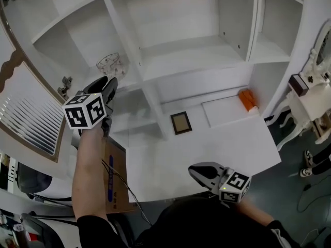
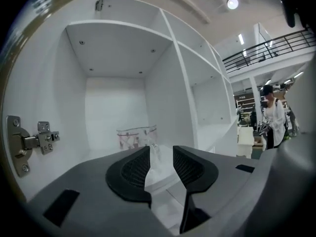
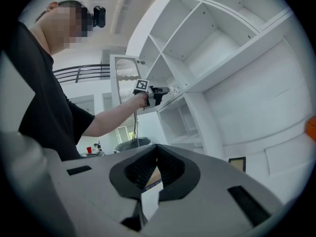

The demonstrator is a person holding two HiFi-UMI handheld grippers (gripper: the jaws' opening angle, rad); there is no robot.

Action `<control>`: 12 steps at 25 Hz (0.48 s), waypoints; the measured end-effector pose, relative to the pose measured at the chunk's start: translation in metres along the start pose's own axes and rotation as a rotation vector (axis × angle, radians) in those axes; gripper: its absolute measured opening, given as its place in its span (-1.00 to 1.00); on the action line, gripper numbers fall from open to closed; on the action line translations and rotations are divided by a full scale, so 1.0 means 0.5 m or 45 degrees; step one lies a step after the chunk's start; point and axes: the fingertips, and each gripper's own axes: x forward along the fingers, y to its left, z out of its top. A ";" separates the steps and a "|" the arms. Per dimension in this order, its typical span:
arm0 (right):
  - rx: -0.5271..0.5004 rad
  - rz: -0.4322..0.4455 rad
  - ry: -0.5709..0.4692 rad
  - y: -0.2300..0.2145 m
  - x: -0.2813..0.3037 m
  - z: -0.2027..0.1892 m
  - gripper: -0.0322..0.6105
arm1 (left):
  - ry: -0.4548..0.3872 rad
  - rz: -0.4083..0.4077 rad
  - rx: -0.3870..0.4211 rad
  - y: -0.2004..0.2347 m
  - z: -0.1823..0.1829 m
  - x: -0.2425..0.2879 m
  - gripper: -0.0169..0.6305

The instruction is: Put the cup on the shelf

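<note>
White shelf unit (image 1: 196, 50) takes up most of the head view: open compartments, all white. Everything below is placed relative to it.

- Bench (image 1: 207, 149): white top, directly under the unit's lower shelves.
- Louvred door (image 1: 26, 112): hangs open off the unit's left side.
- Cardboard box (image 1: 116, 182): below the unit's left column, at the bench's left edge, with a cable running over it.
- Left gripper (image 1: 111, 84): held up at the mouth of the unit's left compartment, pointing in. In the left gripper view the jaws stand apart with nothing between the pads (image 2: 134, 169), only the shelf board showing through the gap. Not touching the cup.
- Right gripper (image 1: 195, 172): low, over the front of the bench, well clear of the unit. In the right gripper view the jaws are together at the tips and hold nothing.
- Cup (image 1: 109, 63): clear glass with a faint pattern. It is already on the shelf, upright on the board of the left compartment, set back from the front edge and just beyond the left gripper's tips (image 2: 137, 137).
- Picture frame (image 1: 181, 122): lying flat on the bench below the unit's middle.
- Orange object (image 1: 248, 99): on the bench by the unit's right upright. Can't tell what it is.
- Hinge (image 2: 27, 141): metal, on the left compartment's left wall near the opening.
</note>
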 end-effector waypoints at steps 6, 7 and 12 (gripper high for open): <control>0.040 -0.037 -0.005 -0.016 -0.020 -0.009 -0.85 | 0.061 0.019 -0.026 0.008 0.000 0.042 -0.48; 0.048 -0.043 -0.009 -0.018 -0.024 -0.010 -0.85 | 0.062 -0.001 -0.039 0.006 0.001 0.048 -0.50; 0.073 -0.069 -0.013 -0.030 -0.043 -0.014 -0.85 | 0.057 -0.164 -0.121 -0.019 0.003 0.069 -0.74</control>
